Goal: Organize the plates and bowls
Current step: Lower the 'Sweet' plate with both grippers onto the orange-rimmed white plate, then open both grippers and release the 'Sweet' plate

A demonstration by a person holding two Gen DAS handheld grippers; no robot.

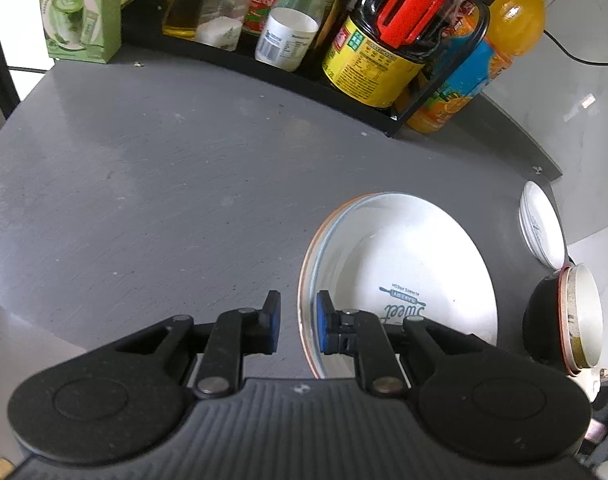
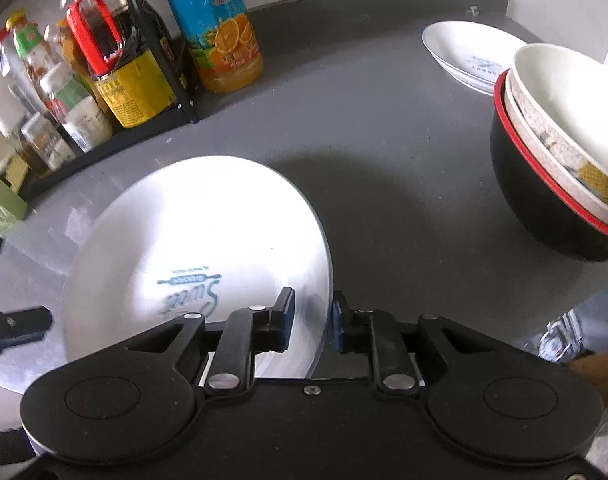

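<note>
A large white plate [image 1: 404, 260] printed "Sweet" lies on the grey counter [image 1: 143, 184], its right side raised a little. My left gripper [image 1: 297, 322] straddles its left rim, jaws slightly apart, with a strip of counter showing beside the rim. In the right wrist view the same plate [image 2: 191, 232] is blurred. My right gripper [image 2: 312, 320] is shut on its right rim, one pad inside, one outside. A small white plate [image 2: 460, 48] lies at the far right. In front of it a cream bowl is nested in a black, red-rimmed bowl [image 2: 544, 184].
A black rack [image 1: 287, 76] of bottles and jars runs along the back. An orange juice bottle [image 2: 219, 28] stands at the rack's right end and a green box [image 1: 79, 12] at its left end. The left gripper's tip [image 2: 15, 328] shows beside the plate. The counter edge is behind the small plate [image 1: 542, 224].
</note>
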